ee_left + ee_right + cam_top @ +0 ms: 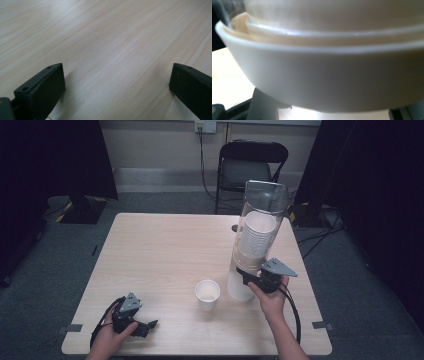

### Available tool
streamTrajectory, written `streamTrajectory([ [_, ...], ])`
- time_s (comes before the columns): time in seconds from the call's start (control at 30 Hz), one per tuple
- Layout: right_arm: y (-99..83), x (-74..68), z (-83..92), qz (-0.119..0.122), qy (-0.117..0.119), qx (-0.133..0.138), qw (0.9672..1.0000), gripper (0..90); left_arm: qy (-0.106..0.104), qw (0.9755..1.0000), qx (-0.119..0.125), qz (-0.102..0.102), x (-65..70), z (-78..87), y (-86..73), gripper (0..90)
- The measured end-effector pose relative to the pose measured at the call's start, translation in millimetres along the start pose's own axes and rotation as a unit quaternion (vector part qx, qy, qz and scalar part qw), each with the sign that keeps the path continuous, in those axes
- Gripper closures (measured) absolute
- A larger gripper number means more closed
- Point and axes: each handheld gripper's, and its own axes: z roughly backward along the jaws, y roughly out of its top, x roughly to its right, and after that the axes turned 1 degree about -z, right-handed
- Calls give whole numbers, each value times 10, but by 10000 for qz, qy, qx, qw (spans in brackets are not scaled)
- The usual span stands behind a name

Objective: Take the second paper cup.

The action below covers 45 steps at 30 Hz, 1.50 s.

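Gripping apparently the dispenser's (257, 227) lowest cup (241, 285), right claw (248, 276).

My left hand (112, 332) rests low at the near left, holding the left gripper (150, 324) level with its jaws spread wide apart and nothing between them. My right forearm reaches forward, and my right hand (272, 297) holds the right gripper (245, 272) with its jaws drawn nearly together.

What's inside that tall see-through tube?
The clear tube holds a stack of white paper cups, nested one in another. The bottom cup pokes out below, and the right gripper is closed on it. How many cups are stacked cannot be counted.
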Motion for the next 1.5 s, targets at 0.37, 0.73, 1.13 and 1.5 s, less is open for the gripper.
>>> streamTrajectory([
  [0.37,-555,142,-3,12,-32,-1349,9909,362,-13,10000,-16,-34,0,9,-6,0],
  [0.73,-579,183,107,93,77,-1730,9848,359,-11,10000,-12,-28,1,10,-6,0],
  [1.13,-661,432,397,-105,-260,-1752,9841,353,-11,10000,16,10,6,6,-7,0],
  [1.5,-657,574,450,-258,-570,-1763,9823,351,-11,10000,17,11,6,6,-7,0],
])
